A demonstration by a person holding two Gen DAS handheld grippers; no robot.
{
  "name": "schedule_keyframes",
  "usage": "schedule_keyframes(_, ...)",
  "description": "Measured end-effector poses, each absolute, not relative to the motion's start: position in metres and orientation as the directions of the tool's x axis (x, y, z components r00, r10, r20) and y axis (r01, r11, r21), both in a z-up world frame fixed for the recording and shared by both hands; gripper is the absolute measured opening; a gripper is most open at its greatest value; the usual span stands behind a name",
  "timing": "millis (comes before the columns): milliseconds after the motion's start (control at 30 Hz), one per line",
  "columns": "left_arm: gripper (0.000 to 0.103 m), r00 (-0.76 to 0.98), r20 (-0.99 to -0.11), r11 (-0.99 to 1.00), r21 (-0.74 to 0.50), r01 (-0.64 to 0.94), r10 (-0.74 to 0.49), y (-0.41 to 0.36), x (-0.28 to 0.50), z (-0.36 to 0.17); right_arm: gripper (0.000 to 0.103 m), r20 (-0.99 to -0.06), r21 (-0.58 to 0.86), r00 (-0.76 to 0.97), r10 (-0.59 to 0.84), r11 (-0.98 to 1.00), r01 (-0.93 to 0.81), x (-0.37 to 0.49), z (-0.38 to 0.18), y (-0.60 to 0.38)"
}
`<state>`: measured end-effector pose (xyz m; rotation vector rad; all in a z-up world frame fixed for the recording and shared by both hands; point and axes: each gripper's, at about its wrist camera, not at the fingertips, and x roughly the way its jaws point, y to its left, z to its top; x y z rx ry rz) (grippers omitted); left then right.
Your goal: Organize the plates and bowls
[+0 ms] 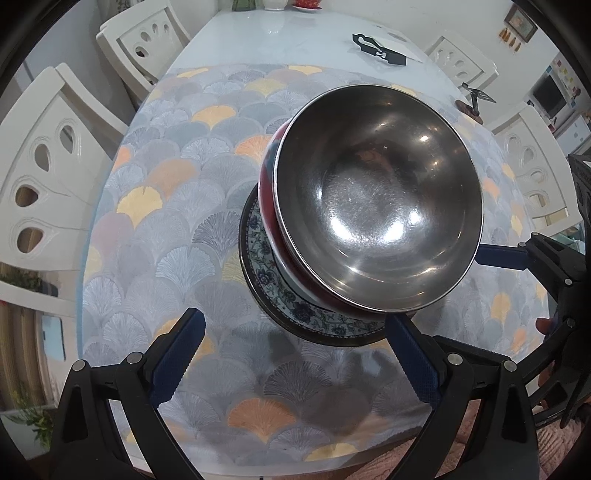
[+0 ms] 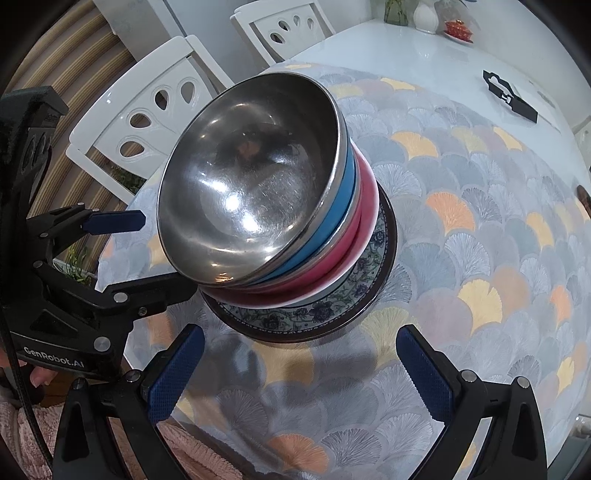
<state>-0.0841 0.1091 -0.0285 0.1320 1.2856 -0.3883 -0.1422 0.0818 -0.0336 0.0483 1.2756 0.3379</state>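
Note:
A steel bowl (image 1: 376, 199) tops a stack on the table: under it a blue bowl (image 2: 334, 218), a red bowl (image 2: 347, 254), then a blue-flowered plate (image 1: 280, 288) on a dark plate (image 2: 384, 258). The steel bowl (image 2: 247, 184) also shows in the right wrist view. My left gripper (image 1: 295, 354) is open and empty, just in front of the stack. My right gripper (image 2: 299, 369) is open and empty, also just short of the stack. The left gripper shows at the left of the right wrist view (image 2: 162, 251), its jaws either side of the steel bowl's rim.
The table carries a fan-patterned cloth (image 1: 166, 206). White chairs (image 1: 48, 158) stand along both sides. A black object (image 1: 376, 50) lies at the far end, near a vase and a red dish (image 2: 458, 27). The table's near edge (image 1: 258, 465) is close.

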Motion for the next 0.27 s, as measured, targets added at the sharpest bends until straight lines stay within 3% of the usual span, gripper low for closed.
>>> schedule_keyframes(267, 0.098, 0.243, -0.949, 0.925, -0.104, 0.366, -0.203, 0.1095, -0.0847, -0.0270, 0.103, -0.928, 0.222, 0.254, 0.272, 0.952, -0.210, -0.1429, -0.0352, 0.0823)
